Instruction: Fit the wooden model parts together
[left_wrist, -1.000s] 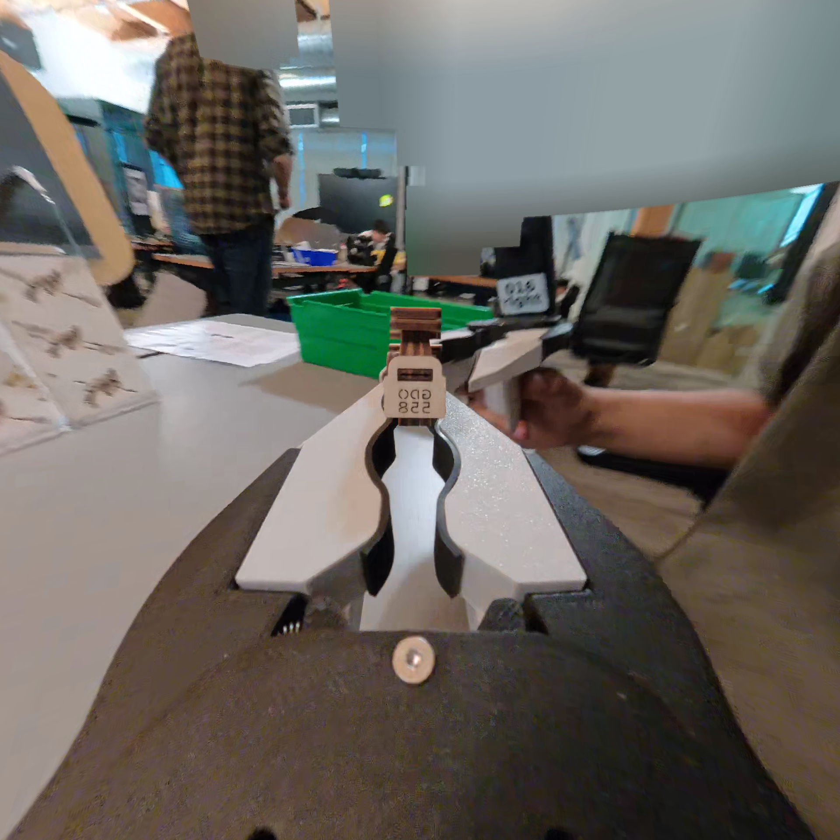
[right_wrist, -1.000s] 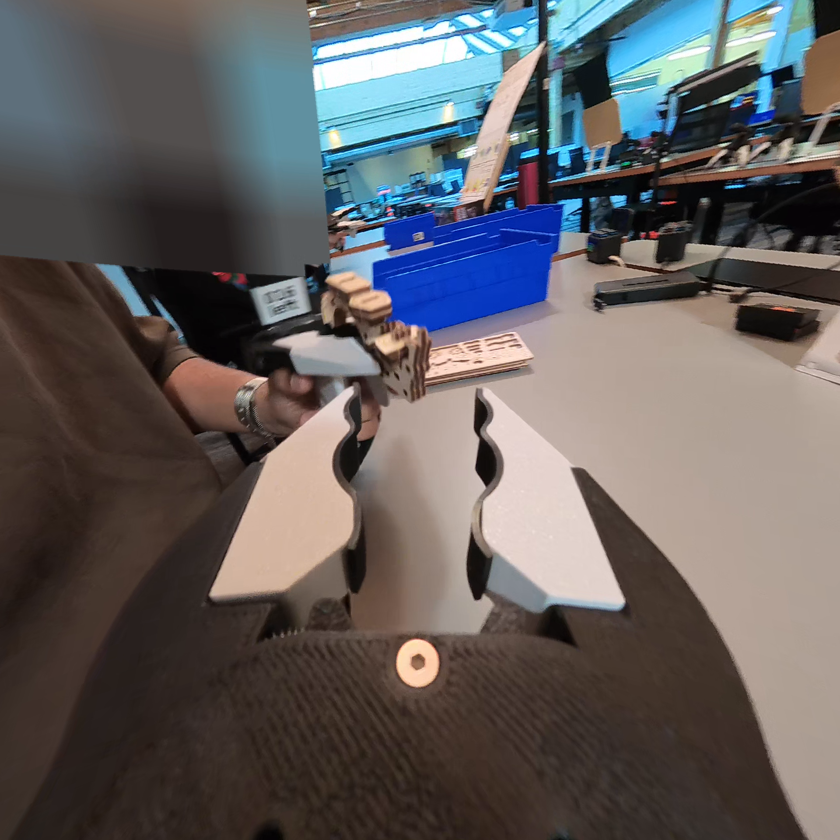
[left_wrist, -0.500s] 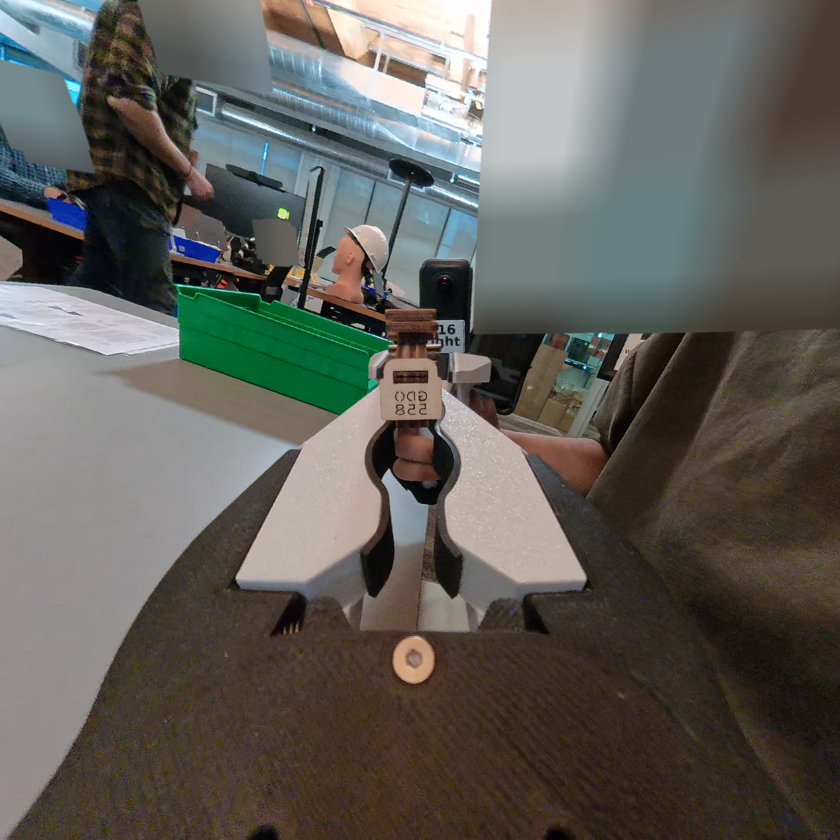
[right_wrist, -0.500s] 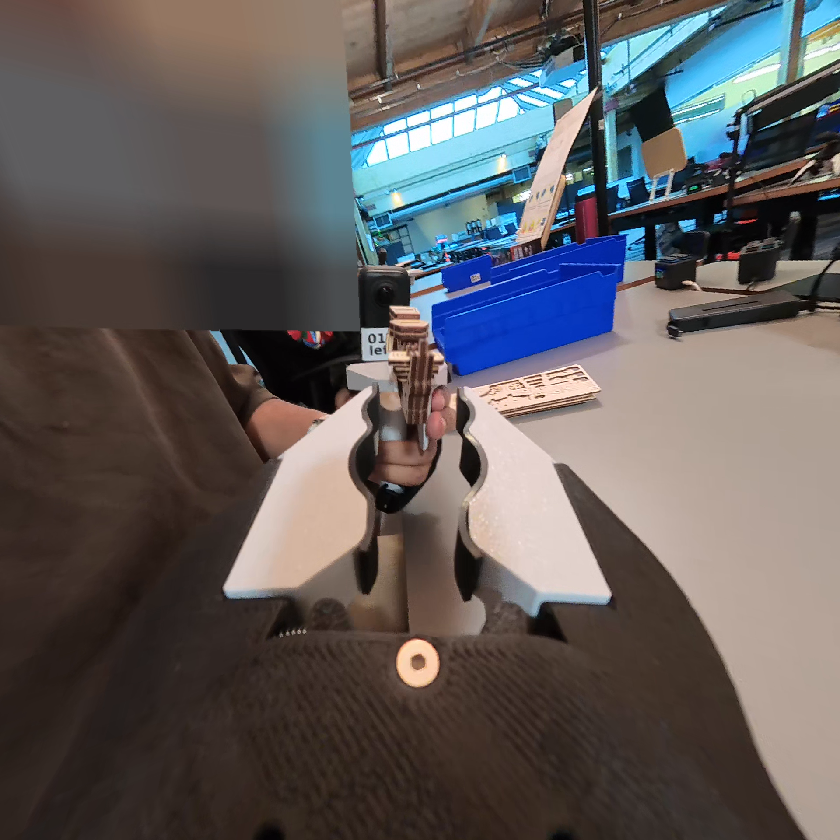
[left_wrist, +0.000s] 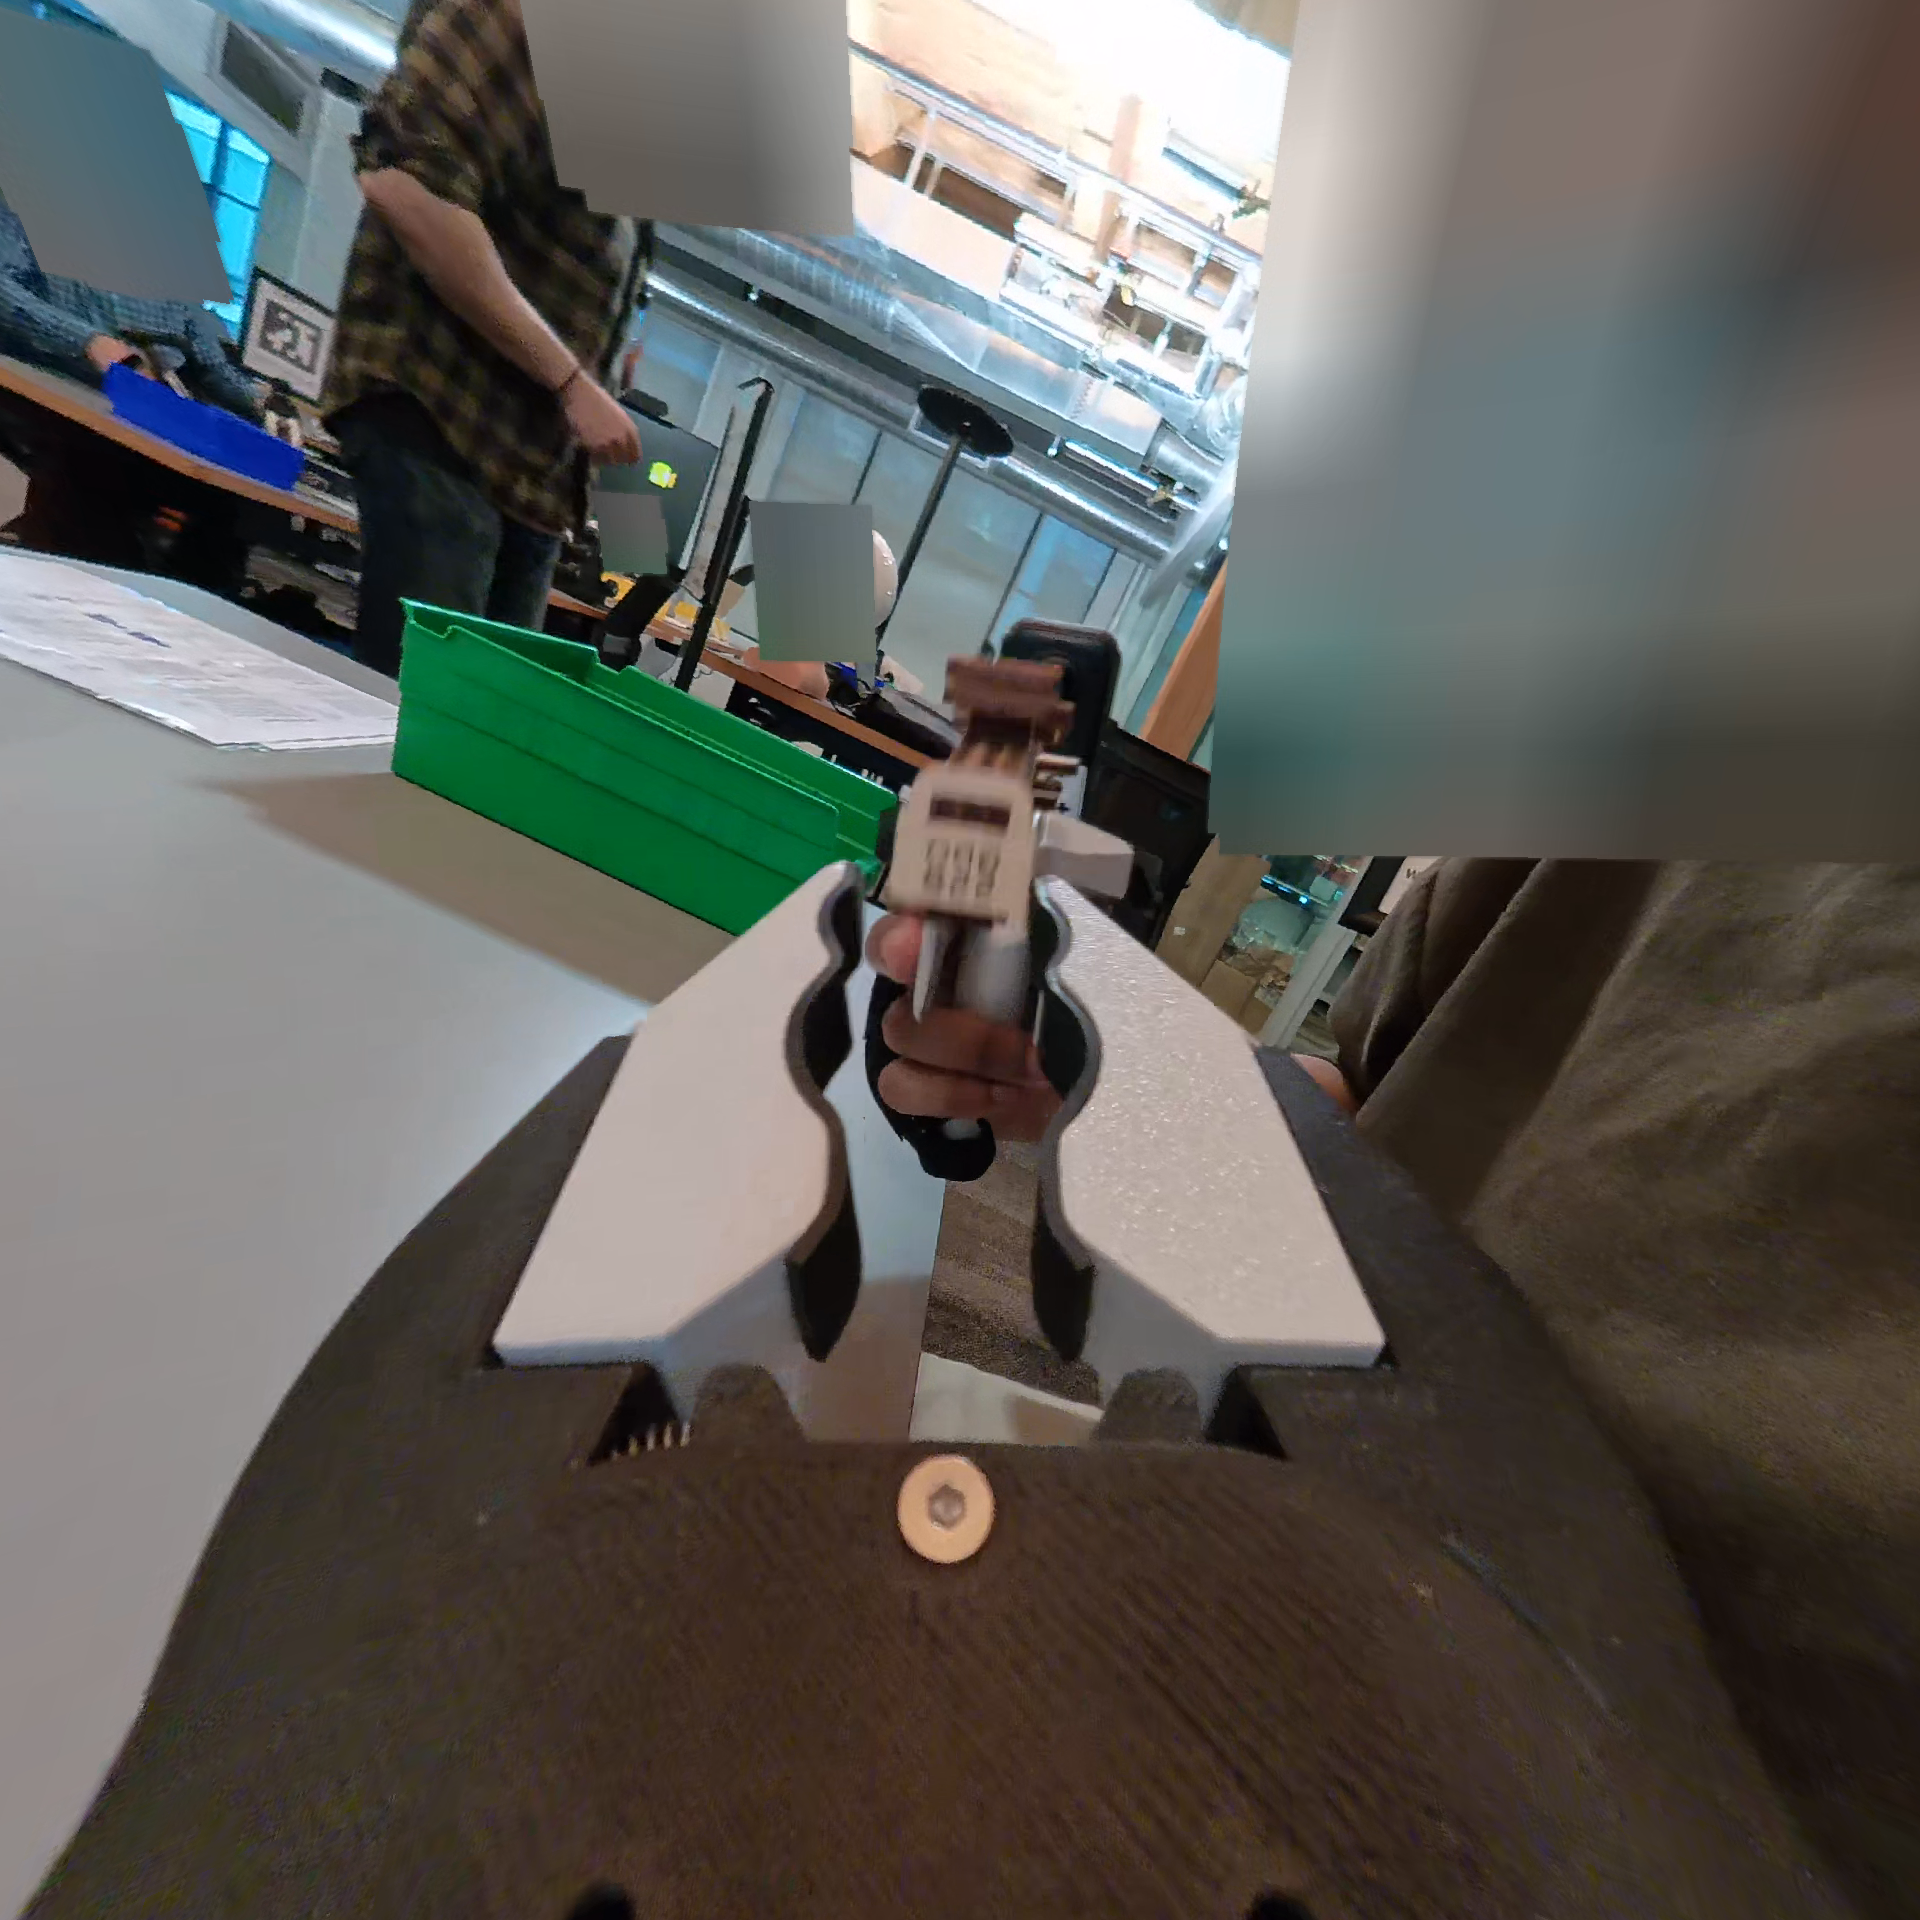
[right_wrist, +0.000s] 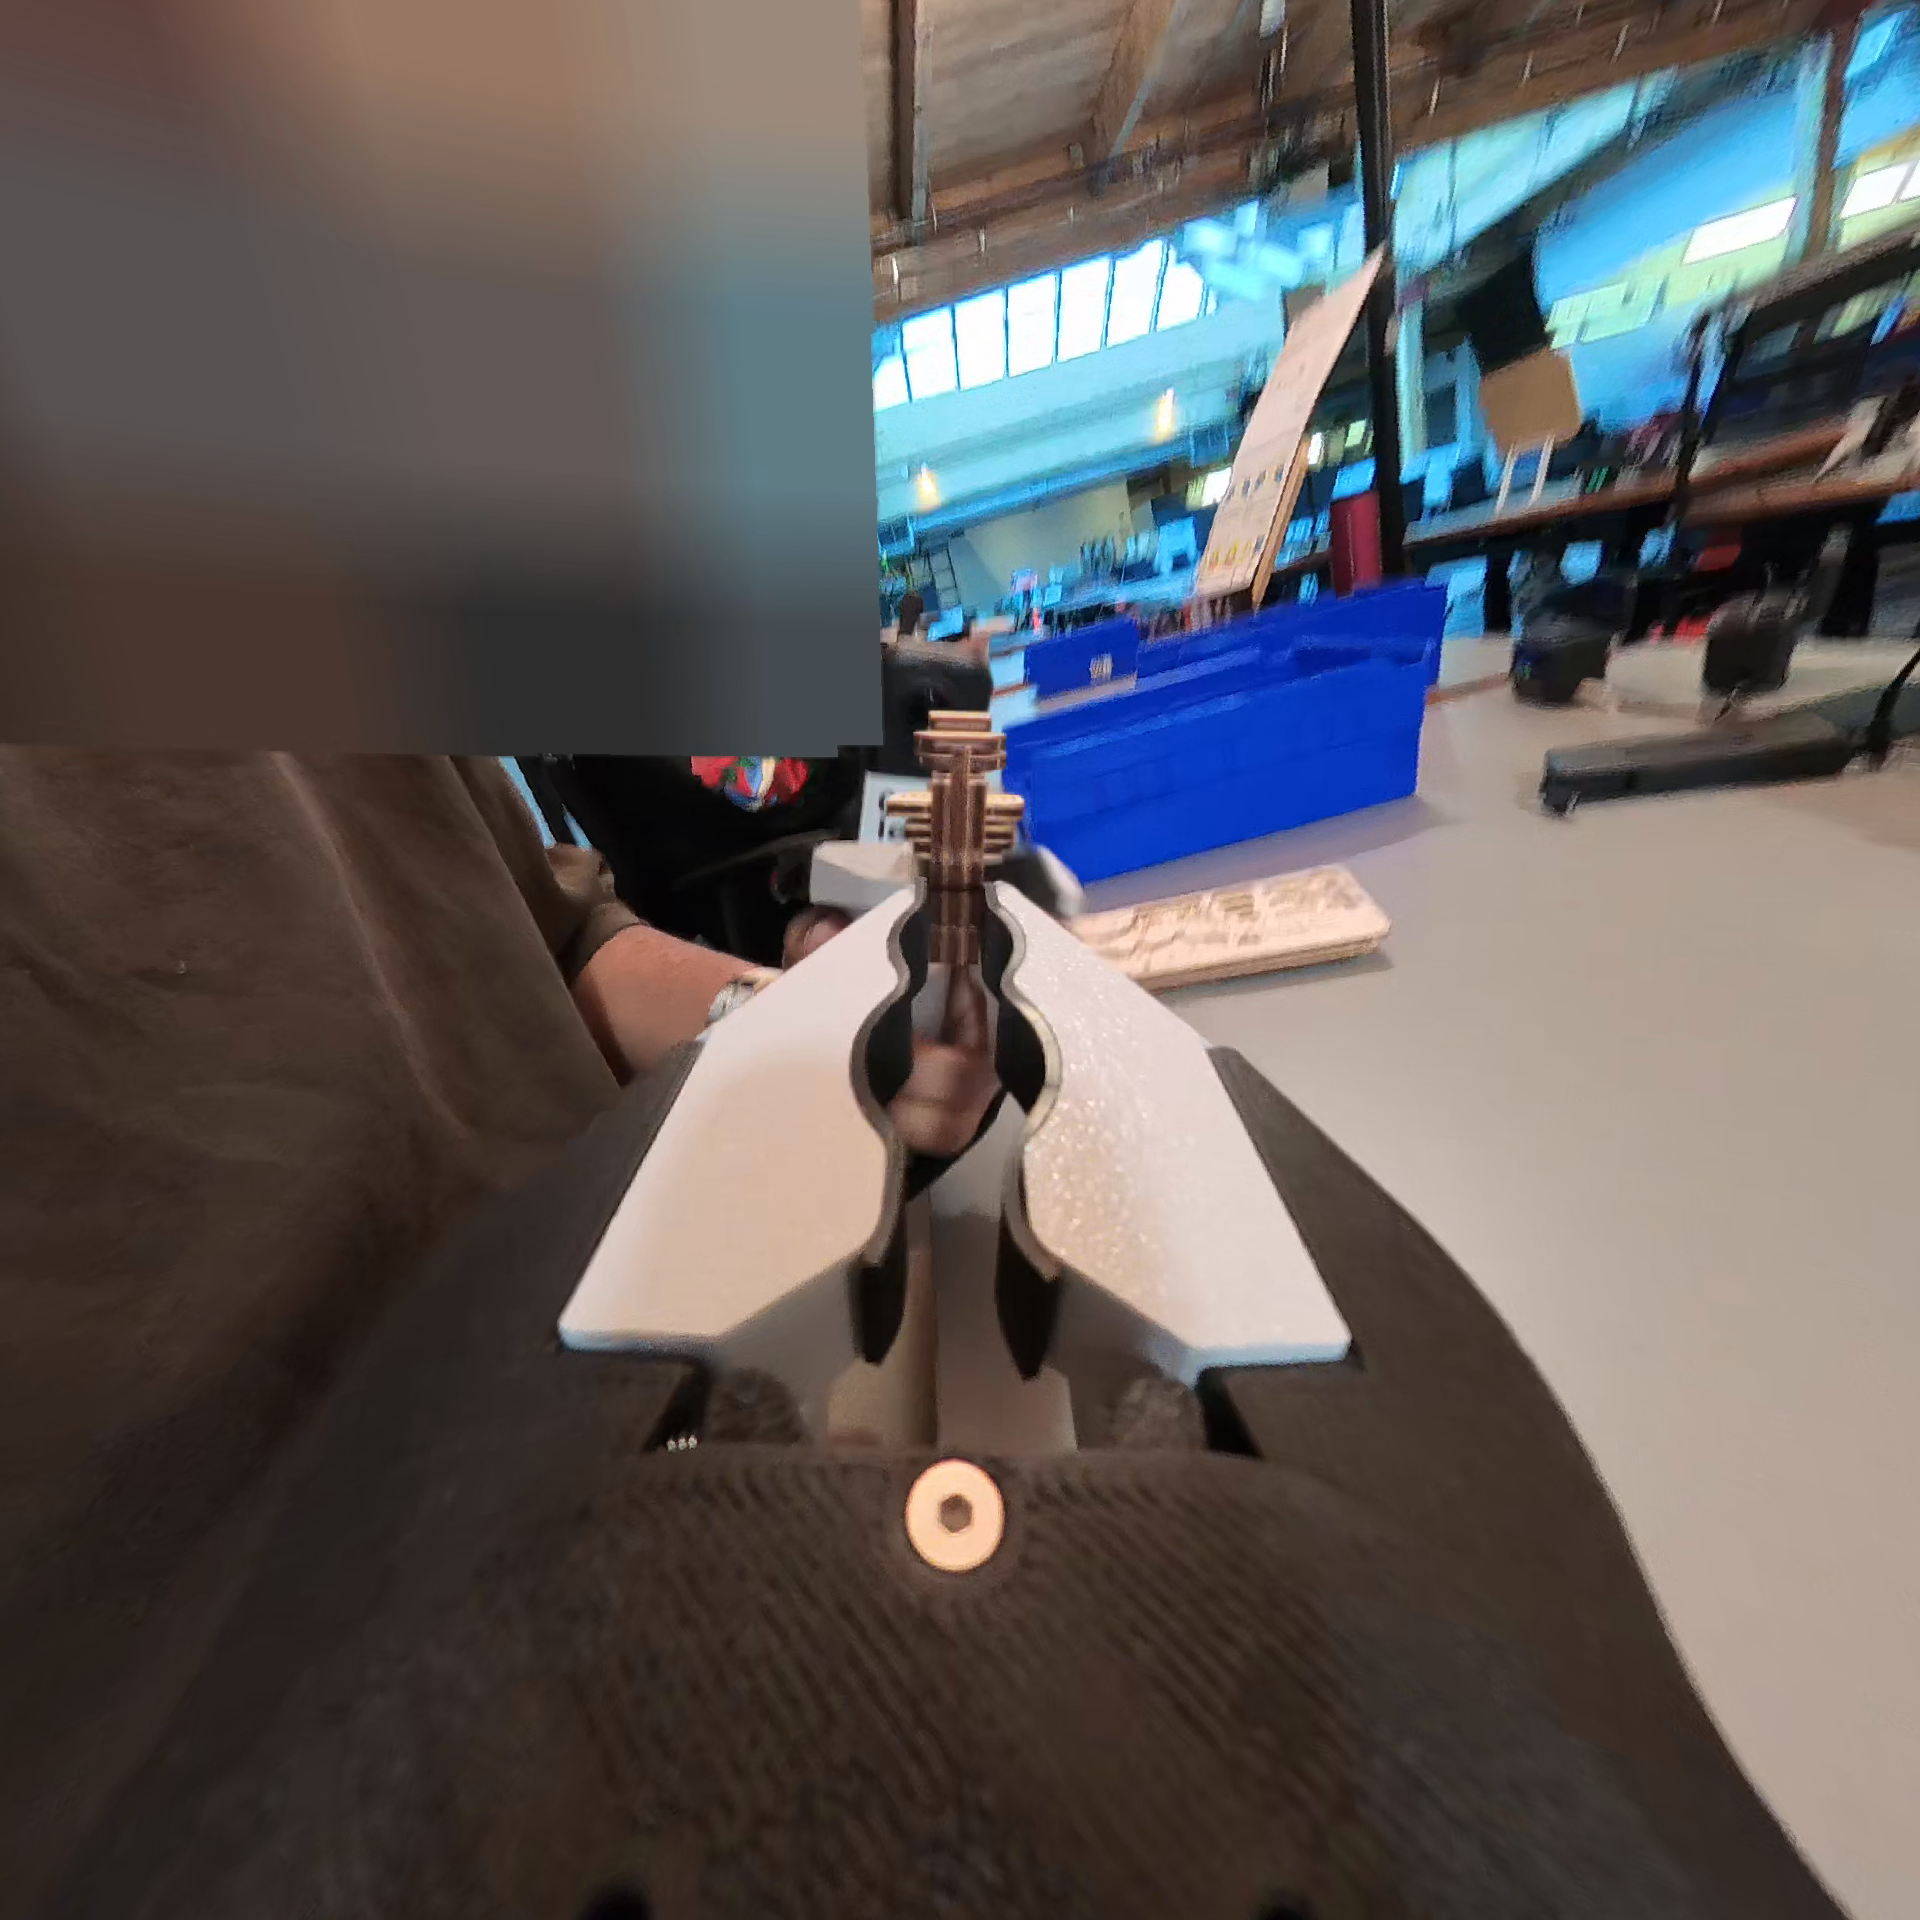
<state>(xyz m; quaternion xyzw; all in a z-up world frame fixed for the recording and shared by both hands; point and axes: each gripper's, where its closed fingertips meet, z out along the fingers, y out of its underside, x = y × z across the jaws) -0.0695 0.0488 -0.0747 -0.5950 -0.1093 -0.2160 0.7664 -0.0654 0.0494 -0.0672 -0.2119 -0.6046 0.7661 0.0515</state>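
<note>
The small wooden model (right_wrist: 958, 821), made of layered plywood pieces, is held up in the air between the two grippers, which face each other. My right gripper (right_wrist: 951, 906) is shut on its lower part. In the left wrist view the model (left_wrist: 971, 831) shows blurred and tilted, with a pale flat plate facing the camera. My left gripper (left_wrist: 945, 891) is open, one fingertip on each side of the model and apart from it. The right gripper's grey fingers (left_wrist: 987, 961) and the hand holding it show just beyond.
A green bin (left_wrist: 623, 769) and a paper sheet (left_wrist: 156, 655) lie on the grey table (left_wrist: 260, 1039) to the left. A blue bin (right_wrist: 1226, 748) and flat wooden part sheets (right_wrist: 1236, 925) lie to the right. A person (left_wrist: 468, 312) stands behind. The operator's torso is close. My left and right fingertips are right by each other.
My right gripper has closed on the wooden model. My left gripper, which was shut on it, has opened. Both grippers have tilted upward a little.
</note>
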